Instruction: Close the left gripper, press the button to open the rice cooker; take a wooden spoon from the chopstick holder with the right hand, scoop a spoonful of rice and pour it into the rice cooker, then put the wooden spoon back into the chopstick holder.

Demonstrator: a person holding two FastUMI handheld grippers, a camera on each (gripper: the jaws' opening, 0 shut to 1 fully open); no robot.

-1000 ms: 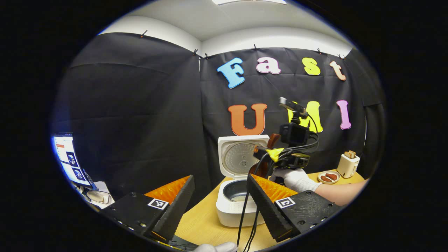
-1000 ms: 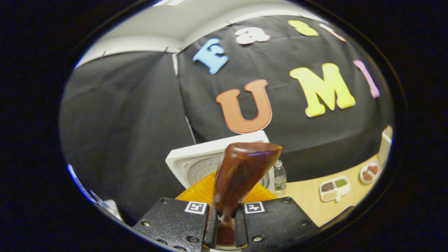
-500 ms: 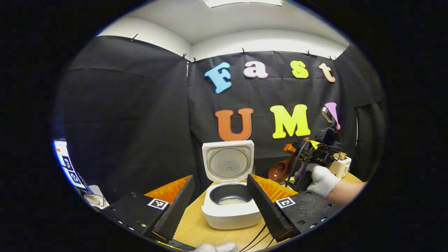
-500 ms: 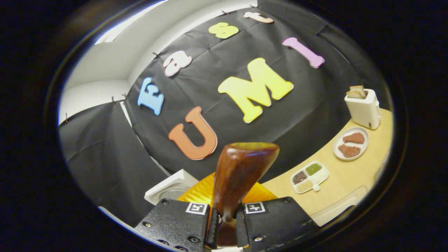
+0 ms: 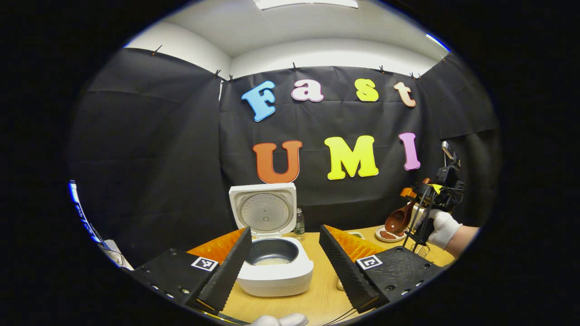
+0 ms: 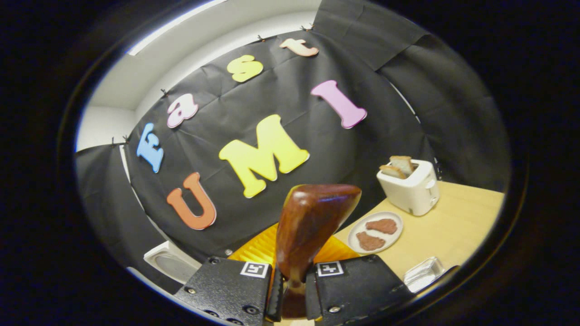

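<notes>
With the right tongs [image 6: 290, 290] clamped on the wooden spoon [image 6: 312, 222] above the surface's [image 6: 446, 231] far right end and the left tongs [image 5: 283, 262] apart before the open rice cooker [image 5: 274, 267], a misaimed descent could miss the holder.

The light wooden table [image 5: 317, 290] carries a white rice cooker [image 5: 275, 271] with its lid open, and a small clear bottle [image 5: 299, 222] behind it. Farther right stand a white toaster [image 6: 410, 190] holding bread slices and a round white plate [image 6: 376, 228] with two brown patties.
</notes>
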